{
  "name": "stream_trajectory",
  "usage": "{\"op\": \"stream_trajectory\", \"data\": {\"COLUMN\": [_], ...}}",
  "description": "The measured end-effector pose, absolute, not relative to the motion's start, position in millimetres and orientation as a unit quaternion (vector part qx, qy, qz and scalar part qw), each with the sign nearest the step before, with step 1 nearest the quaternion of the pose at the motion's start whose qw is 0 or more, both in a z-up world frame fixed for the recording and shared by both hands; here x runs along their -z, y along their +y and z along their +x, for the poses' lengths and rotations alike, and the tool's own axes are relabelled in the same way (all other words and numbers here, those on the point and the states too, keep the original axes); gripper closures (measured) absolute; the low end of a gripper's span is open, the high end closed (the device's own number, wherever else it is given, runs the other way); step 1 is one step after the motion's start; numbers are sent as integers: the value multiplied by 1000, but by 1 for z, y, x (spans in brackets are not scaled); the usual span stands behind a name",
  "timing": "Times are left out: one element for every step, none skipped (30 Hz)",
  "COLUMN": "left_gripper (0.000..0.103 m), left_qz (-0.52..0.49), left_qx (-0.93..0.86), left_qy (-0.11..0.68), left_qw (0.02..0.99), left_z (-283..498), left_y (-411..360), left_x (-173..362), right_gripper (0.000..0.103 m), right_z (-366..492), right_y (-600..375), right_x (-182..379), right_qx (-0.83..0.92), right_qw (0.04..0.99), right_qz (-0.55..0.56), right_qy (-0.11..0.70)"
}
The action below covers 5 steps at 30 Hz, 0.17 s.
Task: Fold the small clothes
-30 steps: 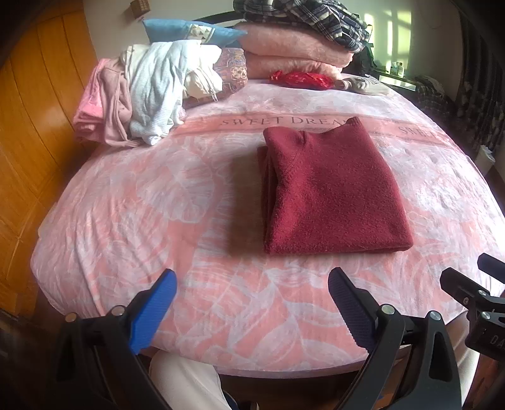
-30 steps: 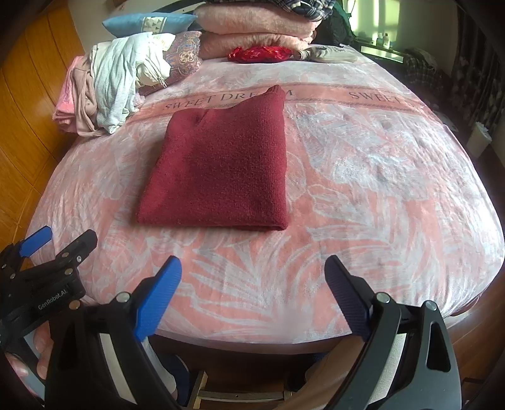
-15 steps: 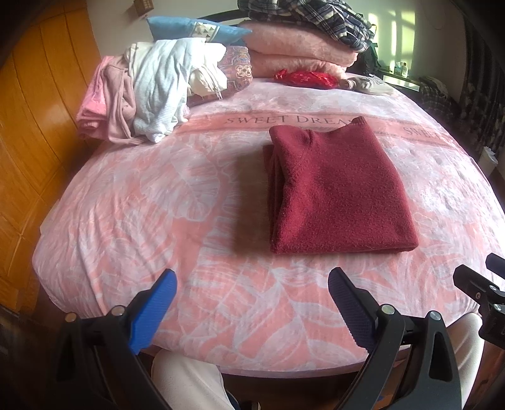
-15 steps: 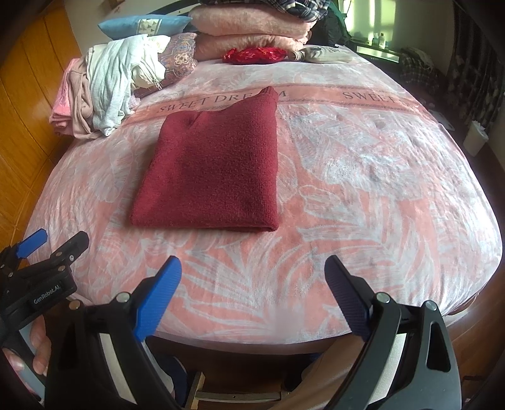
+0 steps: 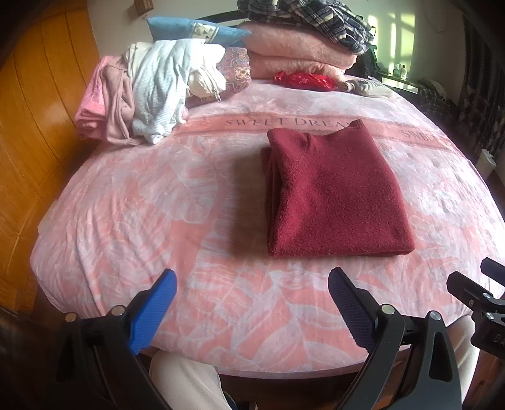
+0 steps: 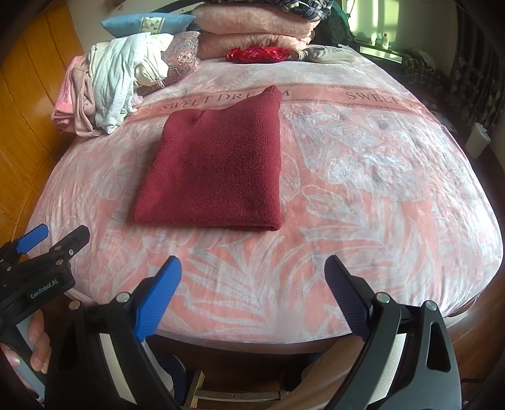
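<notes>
A dark red knitted garment (image 5: 334, 192) lies folded flat in a rectangle on the pink bed cover (image 5: 151, 202); it also shows in the right wrist view (image 6: 217, 173). My left gripper (image 5: 252, 277) is open and empty, held at the bed's near edge, short of the garment. My right gripper (image 6: 252, 268) is open and empty, also at the near edge below the garment. A pile of unfolded small clothes (image 5: 151, 91), pink, white and pale blue, sits at the far left of the bed (image 6: 110, 85).
Folded pink blankets (image 5: 296, 50) with a plaid garment on top, a blue pillow (image 5: 189, 28) and a red item (image 5: 303, 80) lie at the head of the bed. An orange wooden wall (image 5: 28, 126) runs along the left. My legs are below the bed edge.
Both grippers have drawn back slightly and tilted, so the bed and folded garment sit a little higher and further off. The jaws stay open. The garment has not moved.
</notes>
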<state>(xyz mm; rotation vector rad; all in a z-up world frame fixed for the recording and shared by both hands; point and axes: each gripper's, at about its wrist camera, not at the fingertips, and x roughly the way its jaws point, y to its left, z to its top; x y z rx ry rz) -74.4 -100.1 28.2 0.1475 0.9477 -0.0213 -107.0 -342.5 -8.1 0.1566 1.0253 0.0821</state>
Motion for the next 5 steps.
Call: {"op": "stream_trajectory", "data": {"left_gripper": [6,6,6,6,6], "left_qz": [71,71,72,72,72], "left_qx": [10,9,9,9,9], "left_qy": [457,458,458,458,458], "left_qw": [886,886,886,886,886], "left_z": [-74,-74,-74,-73,-73], "left_y": [-100,-100,-100,-100,-100], "left_x": [-28,-28,-28,-28,-28], "right_gripper": [12,12,11,12,12], "right_z": [-107,-106,-106,-106,-105], "right_y": [-343,-343,-344,-344,-345], "right_x": [8,8,8,8,8], "right_qx": [-39,-40,-40,-40,-41], "right_qw": [868,868,868,868,868], "right_qz": [75,75,75,75,75], "right_qy": [489,490,490,490,490]}}
